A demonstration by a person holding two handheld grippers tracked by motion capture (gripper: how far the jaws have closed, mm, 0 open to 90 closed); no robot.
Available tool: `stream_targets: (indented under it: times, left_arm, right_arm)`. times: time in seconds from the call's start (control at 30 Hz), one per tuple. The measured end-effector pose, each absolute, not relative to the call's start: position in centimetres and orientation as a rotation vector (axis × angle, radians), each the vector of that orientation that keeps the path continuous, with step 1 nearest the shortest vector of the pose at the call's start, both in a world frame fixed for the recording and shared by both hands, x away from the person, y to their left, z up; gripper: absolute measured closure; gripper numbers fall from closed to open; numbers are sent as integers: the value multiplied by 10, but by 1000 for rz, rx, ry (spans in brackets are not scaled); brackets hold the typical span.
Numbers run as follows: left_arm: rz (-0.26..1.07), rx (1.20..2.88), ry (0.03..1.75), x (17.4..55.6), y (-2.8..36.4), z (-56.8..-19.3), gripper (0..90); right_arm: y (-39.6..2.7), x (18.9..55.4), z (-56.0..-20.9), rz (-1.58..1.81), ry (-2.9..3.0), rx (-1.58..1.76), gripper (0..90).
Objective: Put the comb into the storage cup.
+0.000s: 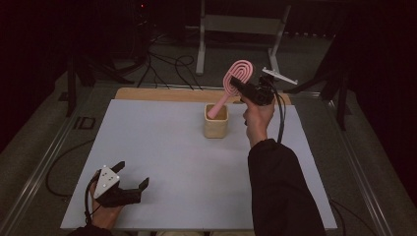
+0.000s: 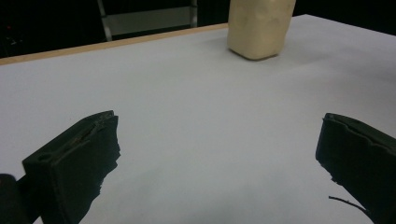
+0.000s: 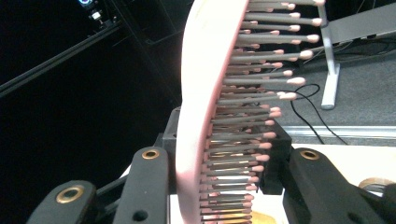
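While the left gripper (image 1: 129, 177) rests low on the white table (image 1: 162, 147), well to the near left of the cup (image 1: 216, 121), its jaws stand wide apart with nothing between them. From the left gripper view, the black jaws frame bare tabletop, and the cup (image 2: 259, 28) stands far off beyond them, toward the table's wooden far edge (image 2: 112, 44). Right of that, the beige cup sits upright near the far middle of the table. A pink brush (image 1: 231, 84) slants over the cup, its handle end dipping into the cup's mouth and its oval head raised up and to the right. The right gripper (image 1: 241, 86), just above and right of the cup, clamps the brush near the base of the head. In the right gripper view, the brush (image 3: 205, 93) stands edge-on between the jaws, bristles pointing right.
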State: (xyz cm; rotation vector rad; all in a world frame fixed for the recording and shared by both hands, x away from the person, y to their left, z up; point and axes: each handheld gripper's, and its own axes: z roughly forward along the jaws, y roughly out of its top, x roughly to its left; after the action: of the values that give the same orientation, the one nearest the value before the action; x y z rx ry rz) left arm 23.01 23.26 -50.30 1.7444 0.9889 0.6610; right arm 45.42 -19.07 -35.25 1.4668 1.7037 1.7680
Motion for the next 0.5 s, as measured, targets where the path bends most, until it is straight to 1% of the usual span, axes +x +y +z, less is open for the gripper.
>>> stream_targets:
  times: [0.5]
  left_arm:
    - [660,1746,989,230,233,-503,1]
  right_arm:
    - [-189,457,-357,1747,1705,1472,636]
